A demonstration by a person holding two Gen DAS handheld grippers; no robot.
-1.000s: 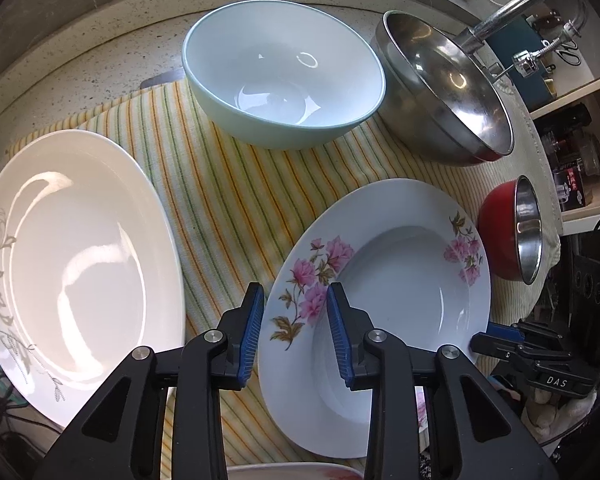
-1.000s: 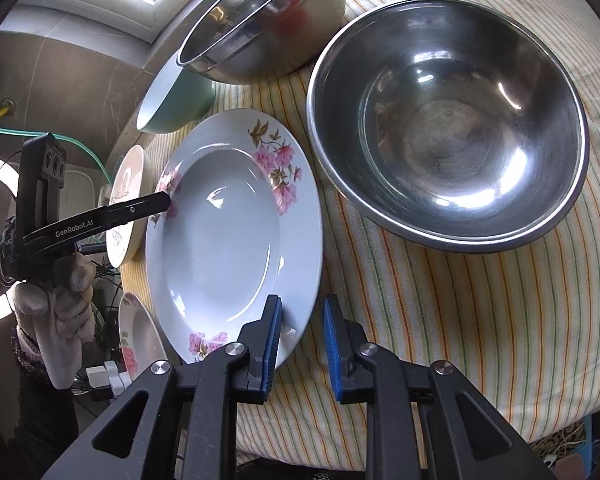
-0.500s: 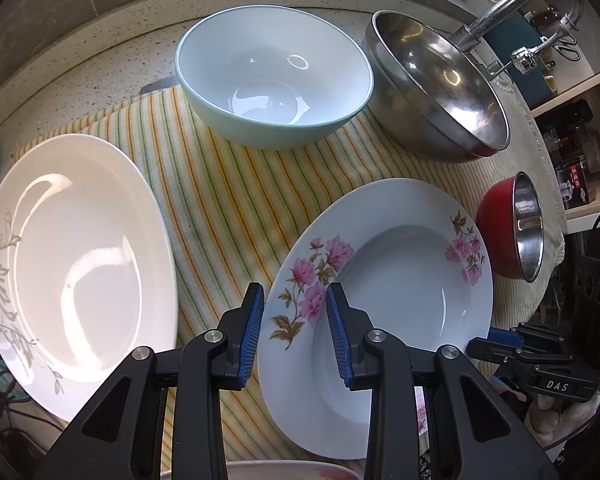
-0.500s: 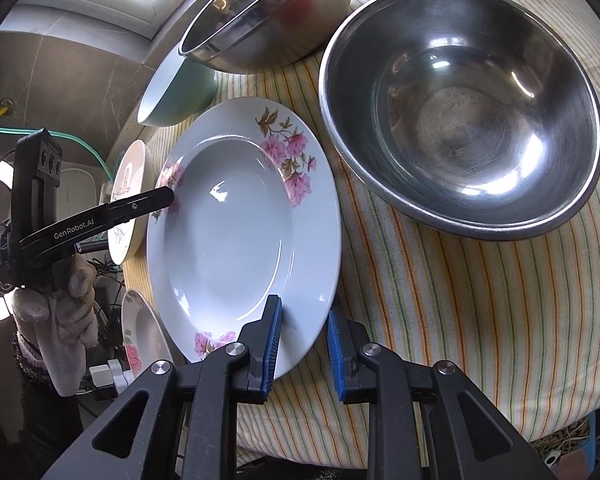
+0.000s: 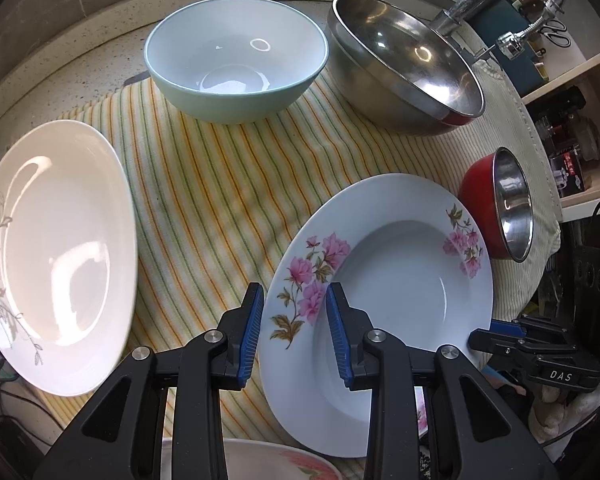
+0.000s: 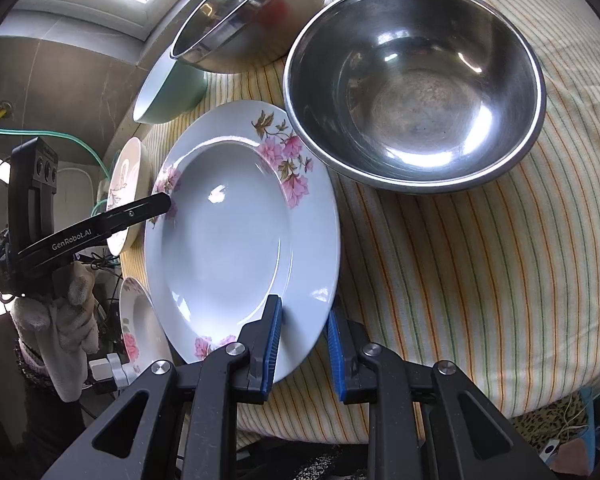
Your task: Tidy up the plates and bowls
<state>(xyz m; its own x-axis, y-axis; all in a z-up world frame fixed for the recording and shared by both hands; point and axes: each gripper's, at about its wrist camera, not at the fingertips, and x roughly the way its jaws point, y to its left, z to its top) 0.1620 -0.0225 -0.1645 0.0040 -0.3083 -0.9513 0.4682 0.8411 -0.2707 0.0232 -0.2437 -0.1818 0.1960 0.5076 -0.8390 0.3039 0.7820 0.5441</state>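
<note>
Right wrist view: nearest the lens, the right gripper point(image 6: 302, 342) is seen with its jaws parted, straddling the near rim of the flowered plate point(image 6: 228, 248) without clamping it. The plate is tilted, its far rim being met by the left gripper point(image 6: 162, 202), held in a gloved hand point(image 6: 56, 320). Just beyond the plate, a large steel bowl point(image 6: 414, 88) is set on the striped cloth point(image 6: 460, 272) covering the tabletop, with the plate's rim tucked just beside it. Farther back, a second steel bowl point(image 6: 244, 12) and a mint bowl point(image 6: 168, 92) are seen.

From the left wrist view, the left gripper point(image 5: 294, 334) is shown with jaws released, the flowered plate's point(image 5: 396, 280) pink-blossomed rim lying between the blue pads. To the left, a white plate point(image 5: 56, 256) with a grey leaf pattern is propped at a tilt. Another flowered dish point(image 5: 276, 464) is partly visible at the bottom edge. A small red bowl point(image 5: 496, 216) lies on its side past the plate's right edge. At the back, the mint bowl point(image 5: 236, 56) and steel bowl point(image 5: 404, 64) stand side by side.
</note>
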